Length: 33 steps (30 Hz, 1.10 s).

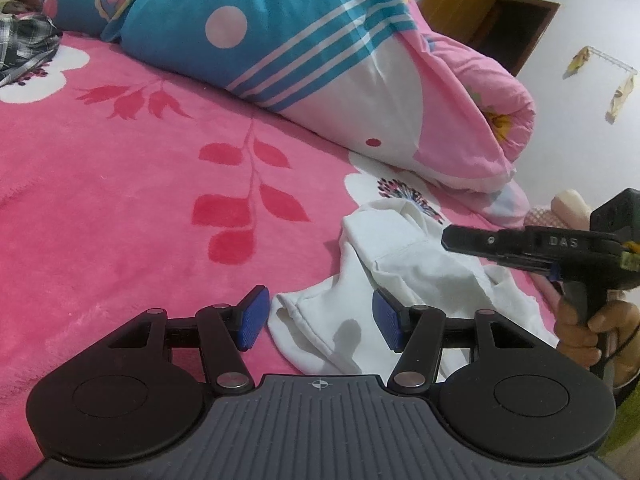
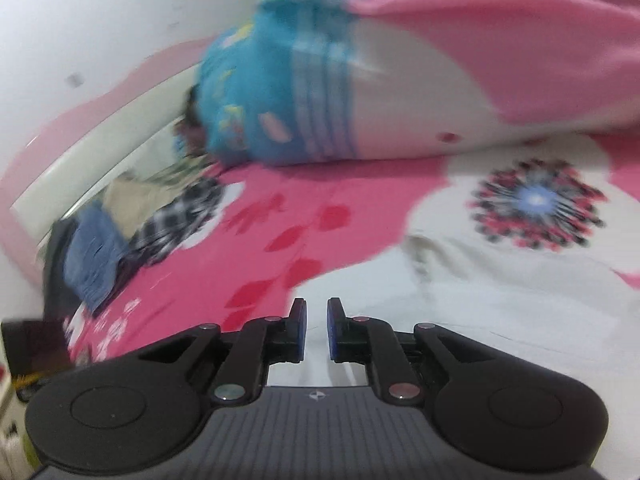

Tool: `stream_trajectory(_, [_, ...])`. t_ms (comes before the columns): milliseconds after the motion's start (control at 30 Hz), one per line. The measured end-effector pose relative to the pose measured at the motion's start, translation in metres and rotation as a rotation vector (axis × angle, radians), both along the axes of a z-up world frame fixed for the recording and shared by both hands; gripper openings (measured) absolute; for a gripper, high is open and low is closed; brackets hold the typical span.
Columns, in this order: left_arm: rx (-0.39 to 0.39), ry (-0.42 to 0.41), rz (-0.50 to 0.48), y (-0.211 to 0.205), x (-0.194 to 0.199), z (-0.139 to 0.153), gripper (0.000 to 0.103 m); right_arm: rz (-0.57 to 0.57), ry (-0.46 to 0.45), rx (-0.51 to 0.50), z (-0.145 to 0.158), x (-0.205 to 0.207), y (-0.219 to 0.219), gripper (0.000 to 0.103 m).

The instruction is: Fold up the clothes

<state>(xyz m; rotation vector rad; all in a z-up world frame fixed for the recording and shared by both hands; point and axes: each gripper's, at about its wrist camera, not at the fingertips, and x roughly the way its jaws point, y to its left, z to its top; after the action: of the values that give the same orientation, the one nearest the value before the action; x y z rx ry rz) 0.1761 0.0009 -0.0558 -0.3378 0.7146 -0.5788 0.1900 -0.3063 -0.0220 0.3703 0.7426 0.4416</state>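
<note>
A crumpled white garment (image 1: 400, 276) lies on the pink flowered bed blanket (image 1: 120, 200), near its right edge. My left gripper (image 1: 318, 320) hovers just in front of the garment's near hem, open, its blue pads wide apart and empty. My right gripper (image 1: 450, 240) shows side-on at the right, above the garment, with a hand (image 1: 580, 322) on its grip and no cloth hanging from it. In the blurred right wrist view, the right gripper (image 2: 316, 326) stands over the white garment (image 2: 480, 320) with a narrow gap between its pads and nothing pinched.
A rolled quilt (image 1: 300, 40) in blue, white and pink lies across the back of the bed. A checked garment (image 2: 180, 212) and a blue denim piece (image 2: 90, 256) sit by the far-left bed edge. A wooden cabinet (image 1: 480, 4) stands against the white wall.
</note>
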Motion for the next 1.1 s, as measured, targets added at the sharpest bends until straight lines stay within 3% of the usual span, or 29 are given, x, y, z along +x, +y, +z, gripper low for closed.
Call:
stream_trajectory(100, [0.001,-0.005,0.0,0.0,-0.001,0.001,0.057,-0.084,0.161,-0.061,-0.026,0.011,-0.004,0.011])
stream_trajectory(167, [-0.004,-0.011,0.0,0.001,-0.002,0.002,0.057,-0.128,0.193,-0.016,-0.031,0.009,-0.009,0.012])
stream_trajectory(300, [-0.012,-0.046,0.003,0.005,-0.007,0.009,0.064,-0.176,0.102,0.024,0.008,-0.034,-0.023,0.014])
stream_trajectory(367, [-0.019,-0.069,0.001,0.007,-0.01,0.014,0.066,-0.22,0.035,0.022,0.031,-0.074,-0.032,0.038])
stream_trajectory(467, [-0.03,-0.118,-0.014,0.009,-0.018,0.024,0.069,-0.313,-0.036,0.03,0.057,-0.138,-0.05,0.055])
stream_trajectory(700, [0.007,-0.21,-0.08,-0.003,-0.051,0.039,0.08,-0.608,-0.034,0.152,0.05,-0.292,-0.096,0.079])
stream_trajectory(800, [0.008,-0.217,-0.118,-0.005,-0.075,0.042,0.091,-0.686,-0.001,0.202,0.035,-0.33,-0.107,0.084])
stream_trajectory(833, [0.012,-0.218,-0.129,-0.005,-0.085,0.042,0.099,-0.698,0.006,0.209,0.031,-0.336,-0.108,0.087])
stream_trajectory(967, [0.061,-0.211,-0.139,-0.01,-0.121,0.041,0.103,-0.707,-0.024,0.194,0.023,-0.346,-0.103,0.098])
stream_trajectory(1100, [0.119,-0.178,-0.101,-0.014,-0.148,0.041,0.103,-0.692,-0.125,0.01,0.033,-0.348,-0.078,0.103])
